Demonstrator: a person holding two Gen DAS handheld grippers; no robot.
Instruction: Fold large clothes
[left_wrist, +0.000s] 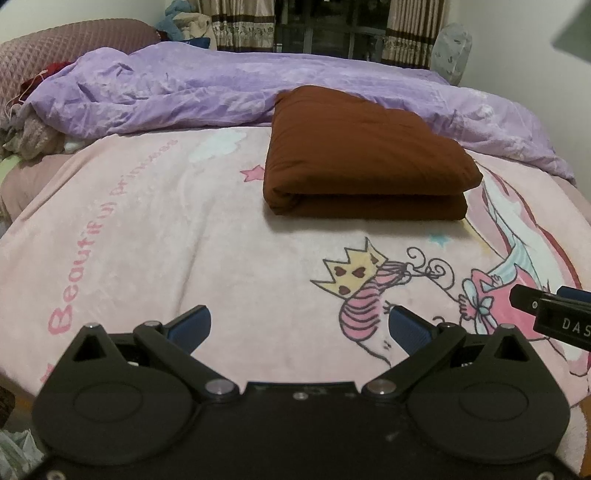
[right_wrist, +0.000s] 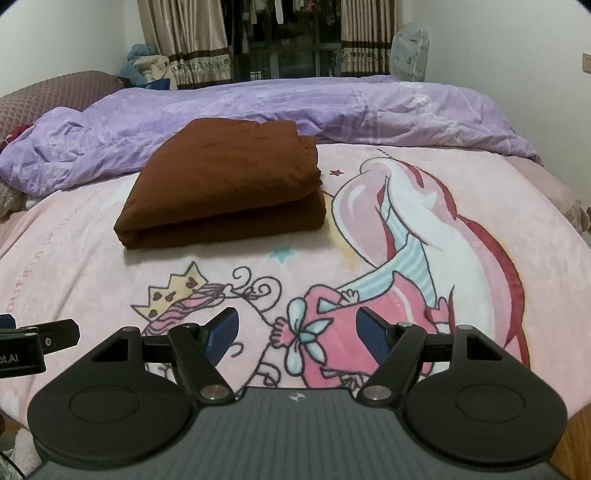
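Brown garment (left_wrist: 365, 155) lies folded at 12 o'clock on the bed (left_wrist: 184, 240), apparently finished; left tool (left_wrist: 299, 328) and right tool (right_wrist: 297, 332) spread, empty.

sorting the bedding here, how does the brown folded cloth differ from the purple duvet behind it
The brown folded cloth is a compact, layered rectangle with neat edges; the purple duvet lies spread out and rumpled across the bed's far side. The cloth is plain dark brown, the duvet pale, shiny lilac. Both rest on the bed, neither held.

One folded brown garment (left_wrist: 364, 155); two blankets; two grippers.
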